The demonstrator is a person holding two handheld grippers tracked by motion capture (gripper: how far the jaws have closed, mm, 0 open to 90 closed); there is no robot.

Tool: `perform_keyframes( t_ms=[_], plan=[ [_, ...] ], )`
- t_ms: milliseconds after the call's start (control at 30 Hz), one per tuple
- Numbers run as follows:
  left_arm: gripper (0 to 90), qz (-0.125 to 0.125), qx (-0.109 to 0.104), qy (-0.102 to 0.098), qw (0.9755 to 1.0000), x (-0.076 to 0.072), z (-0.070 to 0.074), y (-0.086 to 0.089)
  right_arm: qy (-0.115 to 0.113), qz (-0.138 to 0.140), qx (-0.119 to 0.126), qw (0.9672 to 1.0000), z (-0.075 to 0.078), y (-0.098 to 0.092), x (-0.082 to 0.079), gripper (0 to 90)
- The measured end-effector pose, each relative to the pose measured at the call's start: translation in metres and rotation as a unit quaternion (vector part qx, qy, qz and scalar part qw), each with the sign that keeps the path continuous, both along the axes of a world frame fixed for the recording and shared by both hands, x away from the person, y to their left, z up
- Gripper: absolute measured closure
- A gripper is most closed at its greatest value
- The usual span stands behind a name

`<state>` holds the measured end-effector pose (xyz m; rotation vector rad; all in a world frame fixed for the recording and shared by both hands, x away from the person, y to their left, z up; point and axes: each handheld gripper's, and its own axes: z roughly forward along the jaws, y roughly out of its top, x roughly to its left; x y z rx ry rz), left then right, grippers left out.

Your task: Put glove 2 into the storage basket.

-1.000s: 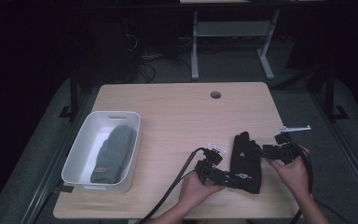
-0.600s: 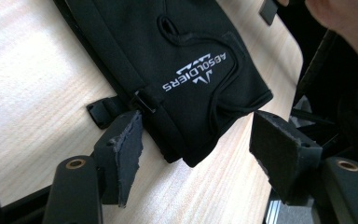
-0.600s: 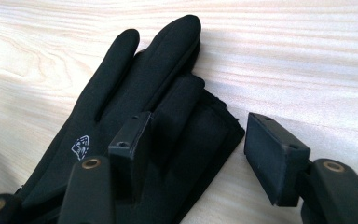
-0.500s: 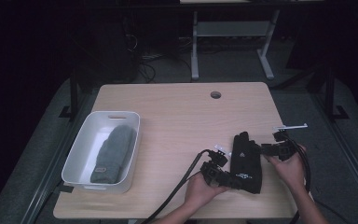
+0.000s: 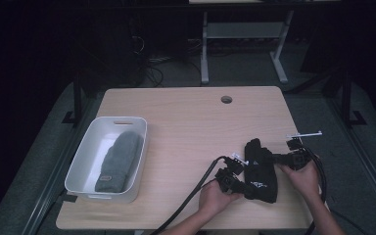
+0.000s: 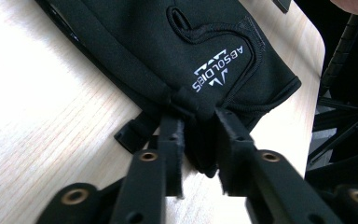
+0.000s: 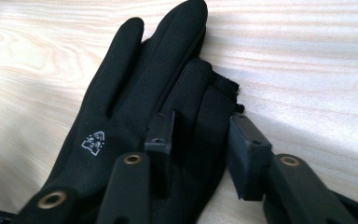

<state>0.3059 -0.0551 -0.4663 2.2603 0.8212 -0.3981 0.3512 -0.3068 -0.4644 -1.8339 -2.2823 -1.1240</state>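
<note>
On table [image 5: 186,122]: black glove [image 5: 260,171], pinched.

The glove [image 5: 261,171] is black — with white lettering and a small white triangle mark near its cuff, and a little white emblem on the back of the hand. The bench [image 5: 186,122] is pale wood with fine grain lines. The tub [image 5: 78,169] is white, and the hat [image 5: 120,161] in it is grey with a small brown tag. Both grippers — left gripper [image 5: 242,188] and right gripper [image 5: 274,157] — are black.

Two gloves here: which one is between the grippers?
The black glove near the table's front right; the grey glove lies apart in the white bin.
</note>
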Motion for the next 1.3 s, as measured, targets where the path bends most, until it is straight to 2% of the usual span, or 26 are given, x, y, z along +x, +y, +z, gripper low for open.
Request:
perform_keyframes(
  t_ms=[200, 467, 567, 833, 933, 1300],
  plan=[
    [81.9, -0.002, -0.011, 0.022, 0.9997, 0.005, -0.003, 0.002, 0.007, -0.006, 0.031, 0.9995, -0.002, -0.005, -0.001, 74.3],
    [83.0, 0.0, -0.014, 0.029, 0.9995, 0.01, 0.0, 0.016, 0.015, -0.021, 0.08, 0.9964, -0.001, -0.011, -0.005, 75.7],
    [83.1, 0.004, -0.02, 0.033, 0.9992, 0.01, 0.001, 0.02, 0.015, -0.02, 0.083, 0.9963, 0.001, -0.009, -0.006, 75.7],
    [83.2, 0.004, -0.024, 0.024, 0.9994, 0.01, 0.01, 0.036, 0.009, -0.019, 0.111, 0.9936, 0.009, -0.001, -0.008, 75.8],
    [83.1, 0.011, -0.028, 0.023, 0.9993, 0.01, 0.015, 0.04, 0.005, -0.021, 0.127, 0.9917, 0.013, 0.0, -0.009, 75.8],
    [83.1, 0.017, -0.033, 0.007, 0.9993, 0.011, 0.033, 0.061, -0.008, -0.014, 0.148, 0.9889, 0.03, 0.015, -0.004, 75.6]
  ],
)
